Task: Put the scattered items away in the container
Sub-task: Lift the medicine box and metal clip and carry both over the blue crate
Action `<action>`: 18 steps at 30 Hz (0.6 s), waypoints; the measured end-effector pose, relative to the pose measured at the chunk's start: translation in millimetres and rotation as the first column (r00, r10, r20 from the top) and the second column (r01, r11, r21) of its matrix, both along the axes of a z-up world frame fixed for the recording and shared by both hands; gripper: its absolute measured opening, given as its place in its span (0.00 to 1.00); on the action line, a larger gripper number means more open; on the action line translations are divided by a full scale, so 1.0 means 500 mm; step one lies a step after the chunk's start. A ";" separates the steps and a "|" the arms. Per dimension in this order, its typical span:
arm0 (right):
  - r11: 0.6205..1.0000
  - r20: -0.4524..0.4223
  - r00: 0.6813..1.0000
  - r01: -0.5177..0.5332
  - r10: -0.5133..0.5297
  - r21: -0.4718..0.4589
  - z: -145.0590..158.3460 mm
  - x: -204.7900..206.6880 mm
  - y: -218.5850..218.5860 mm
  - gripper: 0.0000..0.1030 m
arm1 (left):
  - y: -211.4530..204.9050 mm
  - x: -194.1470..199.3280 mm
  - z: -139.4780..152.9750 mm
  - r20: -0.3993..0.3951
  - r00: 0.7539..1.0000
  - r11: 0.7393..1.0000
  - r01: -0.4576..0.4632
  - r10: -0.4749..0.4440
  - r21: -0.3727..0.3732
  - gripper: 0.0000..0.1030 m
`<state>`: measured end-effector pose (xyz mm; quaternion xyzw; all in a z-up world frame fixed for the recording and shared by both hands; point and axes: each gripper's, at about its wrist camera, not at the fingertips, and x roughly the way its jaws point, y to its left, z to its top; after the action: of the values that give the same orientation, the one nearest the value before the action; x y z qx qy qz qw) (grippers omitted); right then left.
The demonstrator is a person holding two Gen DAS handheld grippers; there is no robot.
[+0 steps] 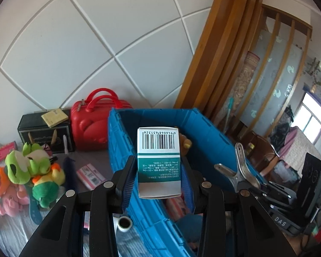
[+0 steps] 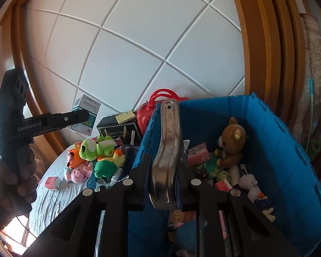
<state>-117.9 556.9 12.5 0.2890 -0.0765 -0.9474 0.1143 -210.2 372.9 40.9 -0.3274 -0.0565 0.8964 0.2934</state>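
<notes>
Over the blue crate [image 2: 284, 150], the left gripper [image 1: 158, 171] clamps a teal-and-white medicine box [image 1: 158, 162] while the right gripper [image 2: 165, 171] grips a metal clip [image 2: 167, 150] tight.

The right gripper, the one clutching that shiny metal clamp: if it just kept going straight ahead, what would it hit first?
Probably the inside of the blue bin. The right gripper, shut on the metal clamp, points down over the near rim towards the pile of toys and boxes inside, near the pink box. Depth is hard to judge.
</notes>
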 end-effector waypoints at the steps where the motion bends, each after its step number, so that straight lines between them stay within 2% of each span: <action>1: 1.000 0.004 1.000 0.011 -0.011 -0.003 -0.005 -0.001 0.011 0.18 | 0.020 -0.004 0.003 0.000 1.000 1.000 0.015 -0.015 0.002 0.37; 10: 0.996 0.027 0.996 0.084 -0.084 -0.020 -0.037 0.005 0.089 0.18 | 0.160 -0.024 -0.001 0.003 0.993 0.993 0.114 -0.114 -0.003 0.37; 18: 0.990 0.031 0.990 0.138 -0.138 -0.027 -0.043 0.018 0.132 0.18 | 0.217 -0.037 0.011 -0.011 0.989 0.989 0.151 -0.151 0.003 0.37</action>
<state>-108.9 622.7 -9.1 0.2953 -0.1118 -0.9474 0.0516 -228.8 481.4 46.6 -0.3252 -0.0319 0.8733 0.3613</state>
